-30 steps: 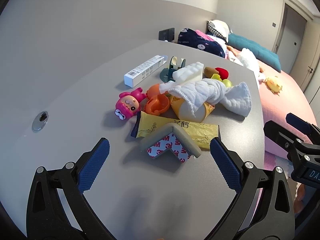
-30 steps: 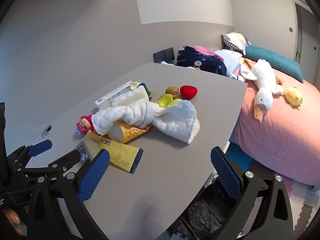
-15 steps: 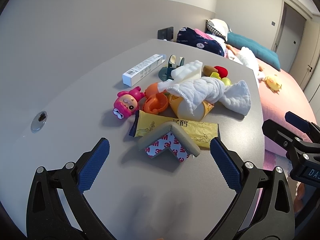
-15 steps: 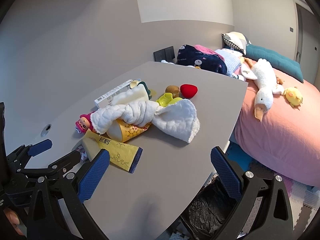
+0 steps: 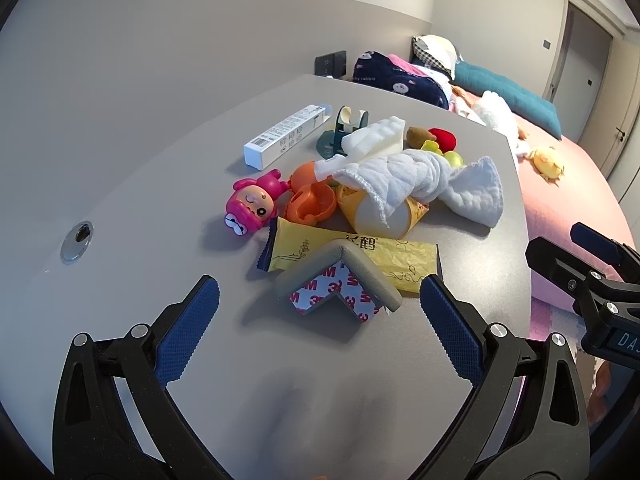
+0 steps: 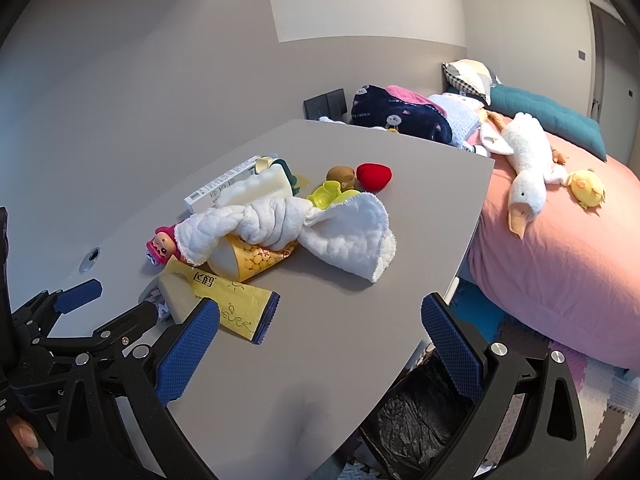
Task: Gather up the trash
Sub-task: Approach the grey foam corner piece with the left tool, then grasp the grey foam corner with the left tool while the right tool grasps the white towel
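Hovering left hand-held gripper (image 5: 316, 332), jaws apart, before grey foam corner guard (image 5: 340, 276) lying on yellow wrapper (image 5: 352, 254); nearest trash. Right hand-held gripper (image 6: 316, 344) apart too, idle above black-lined bin (image 6: 416, 416).

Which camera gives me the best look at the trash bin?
The right wrist view: the black-lined trash bin sits on the floor below the table edge, between the open fingers. The left wrist view doesn't show it at all.

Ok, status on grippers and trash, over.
Left gripper open. Right gripper open. Yellow wrapper on table, under foam corner. Bin below edge.
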{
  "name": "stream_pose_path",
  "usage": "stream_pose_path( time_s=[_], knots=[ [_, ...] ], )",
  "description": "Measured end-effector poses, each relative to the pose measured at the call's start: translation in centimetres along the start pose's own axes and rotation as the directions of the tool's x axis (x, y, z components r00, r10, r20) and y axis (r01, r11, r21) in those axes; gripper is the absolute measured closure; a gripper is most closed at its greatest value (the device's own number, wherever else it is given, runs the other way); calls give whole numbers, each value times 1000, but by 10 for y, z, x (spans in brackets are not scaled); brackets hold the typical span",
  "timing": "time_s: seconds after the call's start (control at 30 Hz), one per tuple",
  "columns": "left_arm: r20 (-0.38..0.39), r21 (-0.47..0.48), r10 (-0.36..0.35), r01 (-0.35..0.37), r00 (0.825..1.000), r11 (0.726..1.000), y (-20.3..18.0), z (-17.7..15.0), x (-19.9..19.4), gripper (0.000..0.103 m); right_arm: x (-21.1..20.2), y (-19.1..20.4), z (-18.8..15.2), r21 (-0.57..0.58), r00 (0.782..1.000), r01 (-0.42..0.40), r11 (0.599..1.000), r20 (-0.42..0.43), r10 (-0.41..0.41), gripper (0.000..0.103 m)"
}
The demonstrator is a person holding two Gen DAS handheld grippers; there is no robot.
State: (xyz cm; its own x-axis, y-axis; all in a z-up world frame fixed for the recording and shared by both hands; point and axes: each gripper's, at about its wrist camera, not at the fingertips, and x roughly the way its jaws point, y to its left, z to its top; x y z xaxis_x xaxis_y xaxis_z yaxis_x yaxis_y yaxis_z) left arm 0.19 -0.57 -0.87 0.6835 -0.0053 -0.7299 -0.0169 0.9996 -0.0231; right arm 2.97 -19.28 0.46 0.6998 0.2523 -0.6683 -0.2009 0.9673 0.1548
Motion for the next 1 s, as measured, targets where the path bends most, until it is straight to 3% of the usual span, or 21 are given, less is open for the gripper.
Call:
stream_pose_path(
  time_s=[0.5, 1.0],
  knots=[
    [-3, 12, -7, 7, 1000, 1000, -5, 1, 1, 6, -2, -4, -1, 8, 1000, 1, 1000, -5, -1, 3],
    [-59, 41, 16, -14, 998, 999, 4, 10, 42, 6, 20, -4, 12, 8, 1000, -16, 1000, -15, 17, 3]
  ],
)
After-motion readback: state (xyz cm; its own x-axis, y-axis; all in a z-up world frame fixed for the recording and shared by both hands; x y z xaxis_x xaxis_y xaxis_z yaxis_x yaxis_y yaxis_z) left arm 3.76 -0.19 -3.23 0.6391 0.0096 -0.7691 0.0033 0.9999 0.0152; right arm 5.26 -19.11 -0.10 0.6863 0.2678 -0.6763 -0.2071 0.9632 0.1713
